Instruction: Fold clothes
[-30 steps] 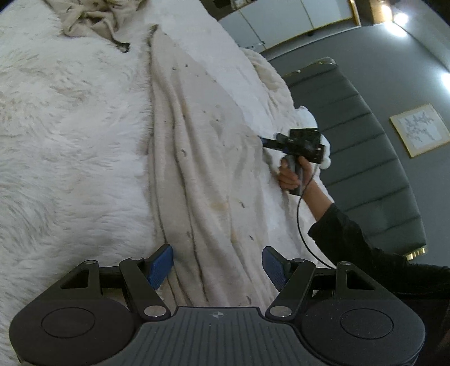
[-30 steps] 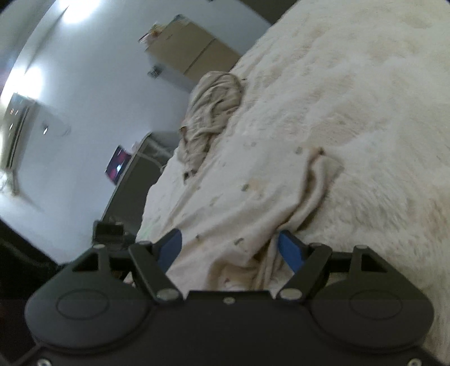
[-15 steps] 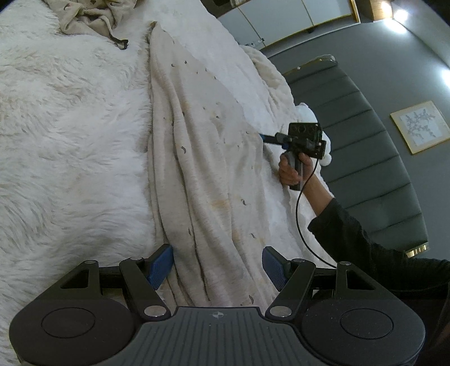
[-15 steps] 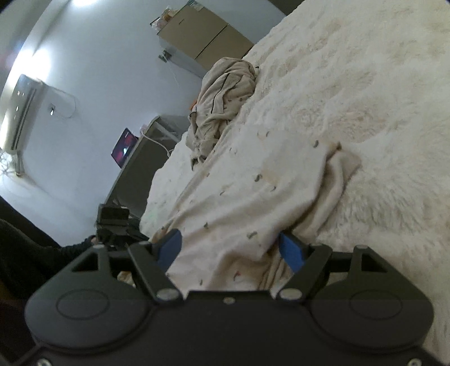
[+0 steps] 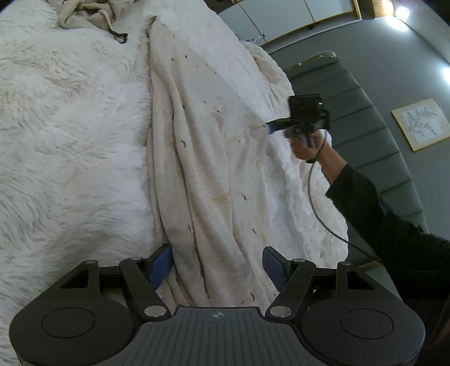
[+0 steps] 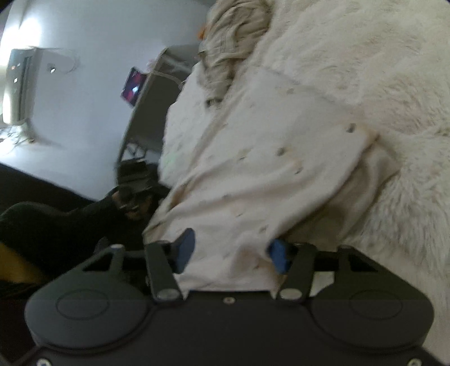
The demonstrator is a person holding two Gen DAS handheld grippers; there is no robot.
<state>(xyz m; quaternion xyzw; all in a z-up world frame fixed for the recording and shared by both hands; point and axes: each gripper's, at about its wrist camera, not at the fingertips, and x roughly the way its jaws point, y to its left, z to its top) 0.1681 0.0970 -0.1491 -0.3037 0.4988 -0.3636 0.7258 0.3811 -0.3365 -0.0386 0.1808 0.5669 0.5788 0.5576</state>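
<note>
A grey-walled bedroom, with a padded grey headboard (image 5: 374, 135) in horizontal channels and a small framed botanical print (image 5: 420, 122) hung beside it. The bed is covered by a shaggy white fur throw (image 5: 70, 135) — long, tufted pile, ruffled in every direction. At the far end pale cabinet doors (image 5: 303, 14) run along the wall; from the other side a wall-mounted air conditioner (image 6: 19, 87) and a lit screen (image 6: 134, 90) on a dark stand show.

Down the middle of the bed lies the cream garment (image 5: 202, 169), a soft nubbly knit scattered with small dark crescent marks, pulled long and creased in lengthwise ridges. A second, beige crumpled garment (image 5: 90, 14) sits heaped at the far end, with a dark cord end trailing from it.

The left tongs (image 5: 216, 266) stand apart, their blue pads on either side of the near end of the cream garment; the left pad sits at the cloth's edge, the right pad just clear of it, not pinching. The right tongs (image 6: 230, 252), held by a hand (image 5: 306, 147) in a black sleeve (image 5: 393, 233), are at the garment's side edge — their jaws are closing, with a fold of the cream cloth between the blue pads; the view is blurred and I cannot tell whether the pads press it yet.
</note>
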